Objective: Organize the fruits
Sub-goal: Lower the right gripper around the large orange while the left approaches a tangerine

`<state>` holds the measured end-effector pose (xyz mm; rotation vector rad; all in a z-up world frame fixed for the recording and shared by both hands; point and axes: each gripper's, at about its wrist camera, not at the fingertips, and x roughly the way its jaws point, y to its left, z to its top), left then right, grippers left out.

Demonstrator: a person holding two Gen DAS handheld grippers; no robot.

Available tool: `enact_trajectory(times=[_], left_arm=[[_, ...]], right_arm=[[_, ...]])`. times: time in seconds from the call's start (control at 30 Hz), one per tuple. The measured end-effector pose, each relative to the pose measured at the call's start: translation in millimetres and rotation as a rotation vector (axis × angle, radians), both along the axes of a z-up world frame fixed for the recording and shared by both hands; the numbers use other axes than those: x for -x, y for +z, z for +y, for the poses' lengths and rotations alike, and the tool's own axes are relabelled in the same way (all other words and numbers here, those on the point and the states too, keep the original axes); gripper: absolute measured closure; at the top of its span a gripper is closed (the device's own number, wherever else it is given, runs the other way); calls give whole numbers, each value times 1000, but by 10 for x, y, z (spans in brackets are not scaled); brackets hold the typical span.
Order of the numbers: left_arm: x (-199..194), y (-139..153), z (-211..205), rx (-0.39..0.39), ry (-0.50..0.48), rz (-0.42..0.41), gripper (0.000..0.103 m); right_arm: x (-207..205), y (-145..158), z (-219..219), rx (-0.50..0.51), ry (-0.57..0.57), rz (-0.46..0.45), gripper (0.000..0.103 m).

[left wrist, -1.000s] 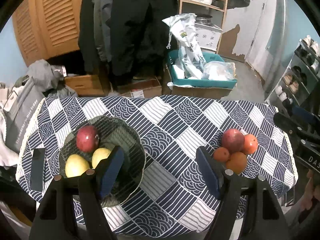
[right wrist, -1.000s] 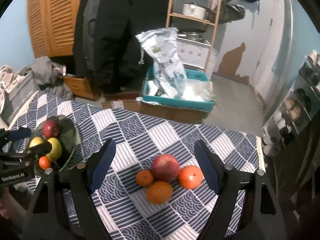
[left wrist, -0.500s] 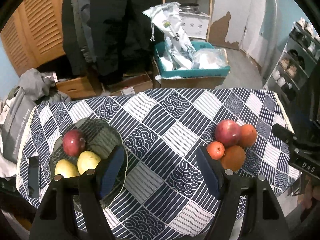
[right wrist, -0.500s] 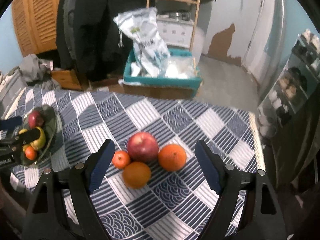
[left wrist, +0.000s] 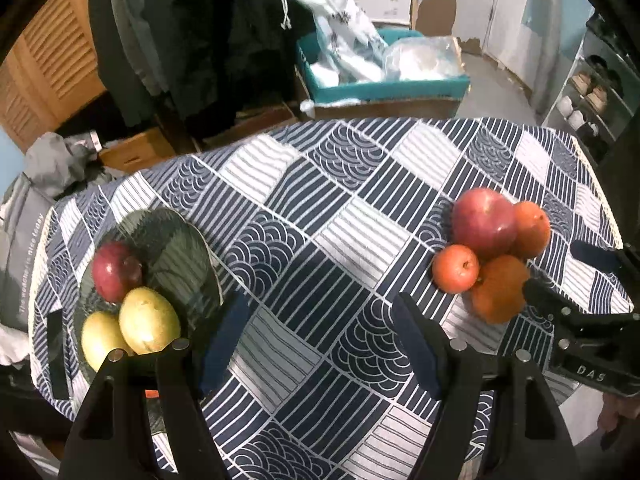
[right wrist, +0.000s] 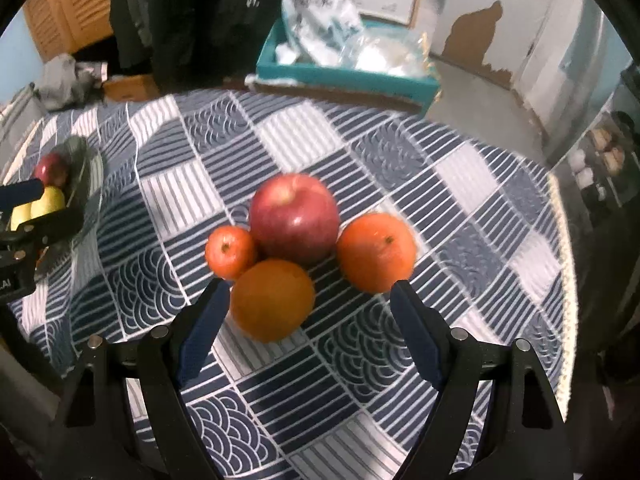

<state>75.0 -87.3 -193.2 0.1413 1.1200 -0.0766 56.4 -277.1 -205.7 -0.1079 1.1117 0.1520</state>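
Right gripper (right wrist: pixel 310 300) released, empty, above round orange fruit (right wrist: pixel 272 300); I centre pads, avoid nudging red apple (right wrist: pixel 294 218). Left gripper (left wrist: pixel 320 334) released.

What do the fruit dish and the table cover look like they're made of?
Dish: likely dark green tinted glass, glossy; the cloth's stripes show faintly through it and its rim glints.
Table cover: apparently woven fabric, matte, printed navy and white, with a pale fringed edge.

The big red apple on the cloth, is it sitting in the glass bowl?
No, the red apple rests on the tablecloth among oranges; the bowl is apart.
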Motion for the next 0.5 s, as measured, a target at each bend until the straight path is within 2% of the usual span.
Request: enact_trajectory(times=[0.5], left_arm=[[-71, -373, 11, -15, 4, 61, 27]], right_arm=[[-170, -522, 128, -38, 34, 116, 21]])
